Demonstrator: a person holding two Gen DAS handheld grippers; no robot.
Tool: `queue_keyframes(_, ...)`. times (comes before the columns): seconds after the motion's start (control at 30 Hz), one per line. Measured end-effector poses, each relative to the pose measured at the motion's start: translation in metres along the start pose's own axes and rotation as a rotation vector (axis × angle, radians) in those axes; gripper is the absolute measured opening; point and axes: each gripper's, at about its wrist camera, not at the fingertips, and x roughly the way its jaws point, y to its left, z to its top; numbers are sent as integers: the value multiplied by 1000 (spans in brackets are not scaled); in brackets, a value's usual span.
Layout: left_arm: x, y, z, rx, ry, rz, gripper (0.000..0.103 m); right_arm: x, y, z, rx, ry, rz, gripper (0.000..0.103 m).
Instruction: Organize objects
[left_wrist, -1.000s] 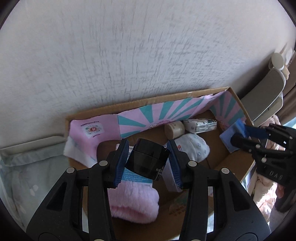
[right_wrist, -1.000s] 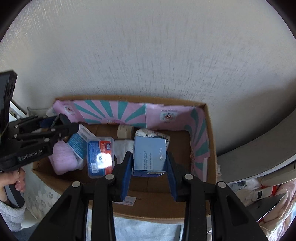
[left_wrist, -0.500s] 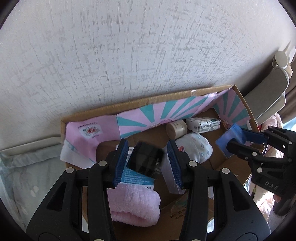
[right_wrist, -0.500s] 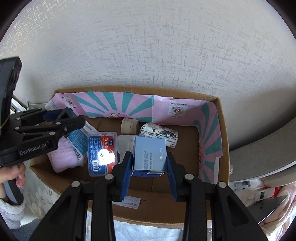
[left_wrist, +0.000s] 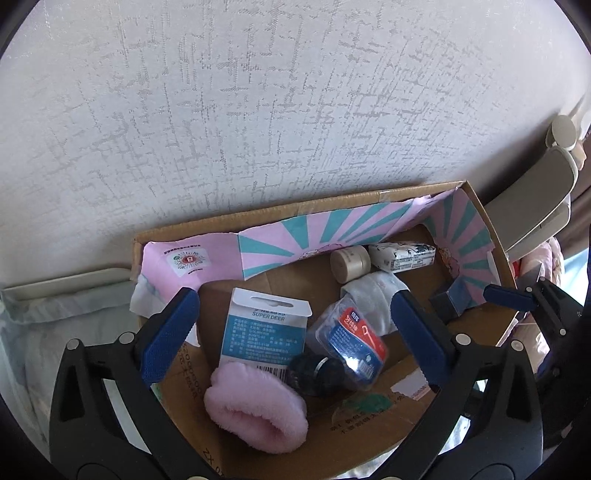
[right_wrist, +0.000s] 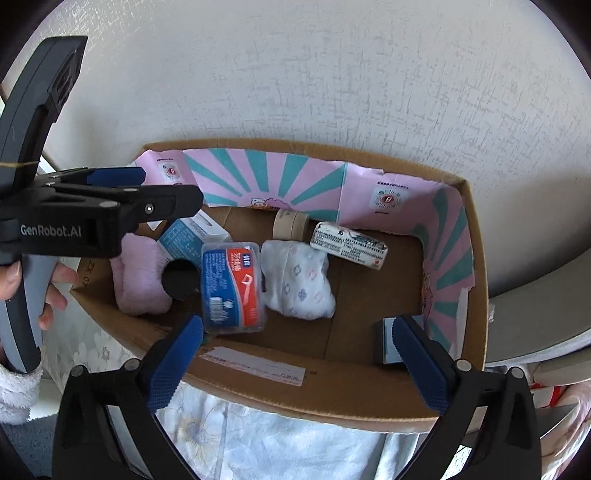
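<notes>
Both grippers hang over an open cardboard box (right_wrist: 332, 387) lined with pink and teal striped paper, and both have their blue-padded fingers spread wide with nothing between them. In the left wrist view, the left gripper (left_wrist: 295, 332) frames the lower middle of the frame; between its fingers, down on the box floor, lie a black jar (left_wrist: 314, 371), a fluffy pink cloth (left_wrist: 255, 406) at the lower centre, a blue SUPER DEER card pack (left_wrist: 264, 328) and a clear floss-pick case (left_wrist: 351, 343) with a red and blue label that leans against the jar. Further back, in the upper right of the box, sit a beige jar (left_wrist: 350, 263), a white tissue pack (left_wrist: 402, 256) and a white patterned cloth (left_wrist: 373, 295). In the right wrist view, the right gripper (right_wrist: 295, 354) spans the lower part of the frame, and a blue carton (right_wrist: 386, 341) lies in the box's lower right corner, just beside the right-hand finger and apart from it. The left gripper shows there at the upper left, above the pink cloth.
</notes>
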Motion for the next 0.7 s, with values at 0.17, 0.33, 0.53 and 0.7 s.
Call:
queue_keyframes(0.17,-6,-3,0,-7,-10,-7,103,-6,5,0,2,-18,5,102)
queue_keyframes(0.33,-18,-6,-4,2,-27,-8,103,-6,10,1,-3,-28,2,102)
queue_keyframes(0.53,-42,-9,-7,0,-69,-12,103,-15,16,-2,0,-55,-1,102)
queue_keyframes(0.7,-78,-10,-11,-7,-129,-12,103,-40,20,-2,26,-94,6,102)
